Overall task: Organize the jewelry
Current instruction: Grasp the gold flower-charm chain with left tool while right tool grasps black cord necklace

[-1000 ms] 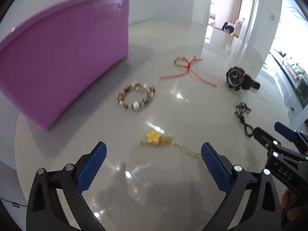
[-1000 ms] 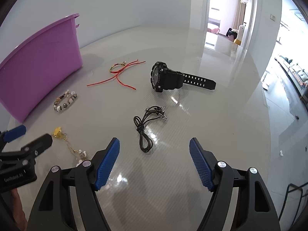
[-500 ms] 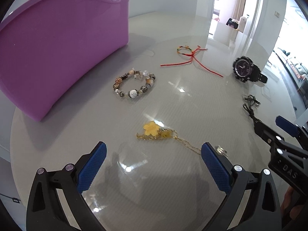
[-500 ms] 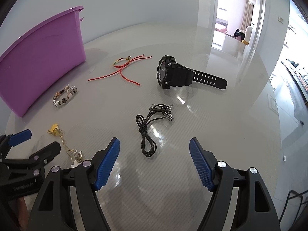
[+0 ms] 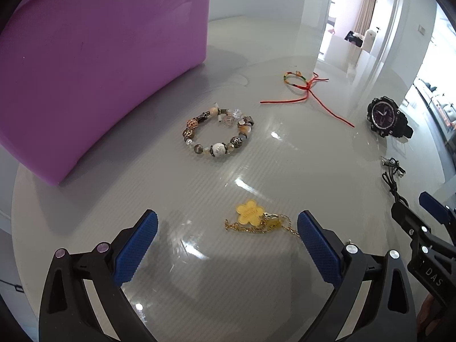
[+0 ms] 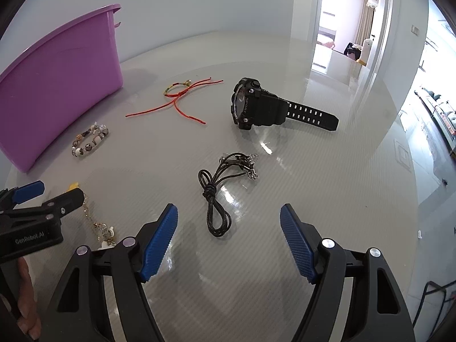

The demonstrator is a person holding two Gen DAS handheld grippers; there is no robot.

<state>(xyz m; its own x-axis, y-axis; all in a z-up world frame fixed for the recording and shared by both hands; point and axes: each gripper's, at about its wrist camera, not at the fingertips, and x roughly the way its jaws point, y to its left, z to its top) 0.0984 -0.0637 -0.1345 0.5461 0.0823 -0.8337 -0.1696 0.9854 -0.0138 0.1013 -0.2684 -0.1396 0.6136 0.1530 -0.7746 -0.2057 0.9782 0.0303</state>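
A gold chain with a yellow flower charm (image 5: 250, 215) lies just ahead of my left gripper (image 5: 226, 239), which stands open and low over it, the chain's tail by the right pad. Farther off lie a beaded bracelet (image 5: 218, 136), a red string bracelet (image 5: 299, 85) and a black watch (image 5: 384, 115). My right gripper (image 6: 229, 228) is open above a knotted black cord necklace (image 6: 219, 188), whose loop lies between the fingertips without touching them. In the right wrist view the watch (image 6: 256, 107) lies beyond the cord, and the left gripper (image 6: 48, 199) covers part of the gold chain.
A tall purple plastic bin (image 5: 94, 57) stands at the left on the round glossy grey table (image 5: 285, 171); its rim shows in the right wrist view (image 6: 57, 42). The table's edge curves close on the right, with floor and a doorway beyond.
My left gripper has come down and forward toward the gold chain, so the chain now sits nearer its fingertips. The right gripper has barely moved over the black cord.
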